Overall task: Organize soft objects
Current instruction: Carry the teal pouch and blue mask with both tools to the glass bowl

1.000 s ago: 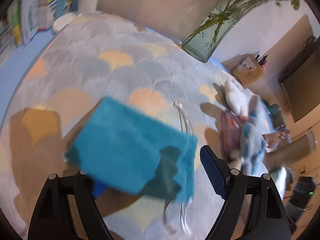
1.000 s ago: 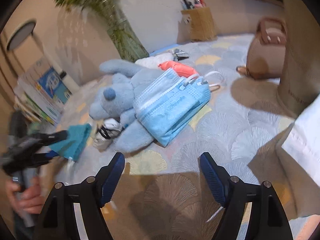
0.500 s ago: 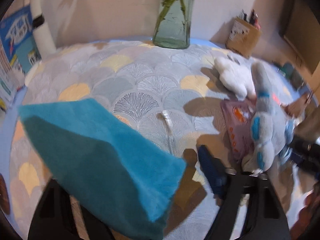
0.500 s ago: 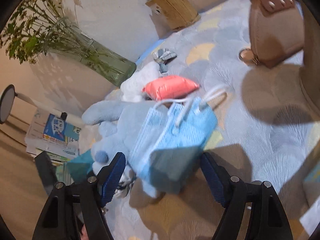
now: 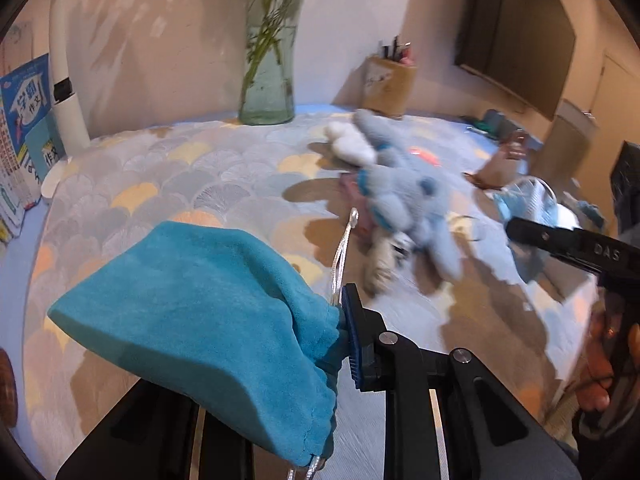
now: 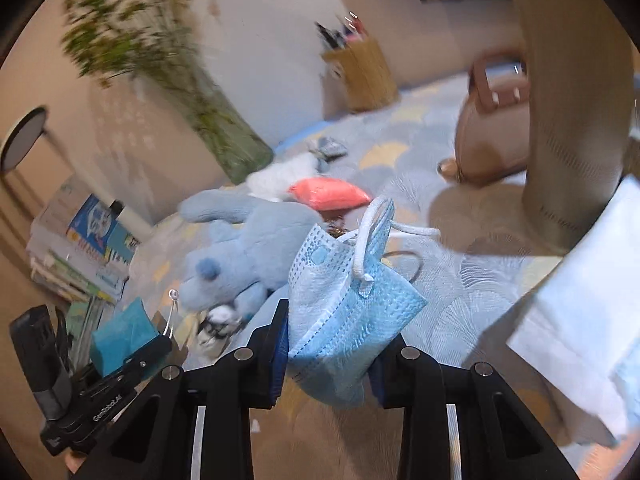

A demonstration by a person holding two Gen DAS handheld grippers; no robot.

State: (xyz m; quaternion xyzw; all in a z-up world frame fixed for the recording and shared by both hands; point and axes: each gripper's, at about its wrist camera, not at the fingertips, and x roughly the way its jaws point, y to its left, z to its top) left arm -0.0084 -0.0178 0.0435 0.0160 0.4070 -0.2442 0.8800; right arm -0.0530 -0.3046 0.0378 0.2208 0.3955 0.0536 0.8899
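A teal drawstring pouch (image 5: 208,300) hangs from my left gripper (image 5: 332,344), which is shut on its gathered neck. One blue pad (image 5: 354,344) shows; the other finger is hidden under the cloth. The pouch's silver cord (image 5: 342,256) sticks up. My right gripper (image 6: 328,360) has a stack of light blue face masks (image 6: 344,312) between its pads; its jaws are closing and press on the stack, which is lifted off the table. A blue plush toy (image 6: 240,252) lies behind it, with a white plush (image 6: 280,176) and a coral pouch (image 6: 328,194). In the right wrist view, the left gripper (image 6: 132,356) holds the teal pouch (image 6: 124,332).
The table has a scallop-patterned cloth (image 5: 180,168). At the back stand a glass vase with stems (image 5: 268,92) and a pen holder (image 5: 388,88). Books (image 6: 80,248) are stacked at the left. A brown bag (image 6: 492,132), a tall beige cylinder (image 6: 568,100) and white sheets (image 6: 580,320) are at the right.
The left gripper shut on the teal pouch and lifted it. The right gripper moved onto the mask stack, closed on it and raised it off the blue plush.
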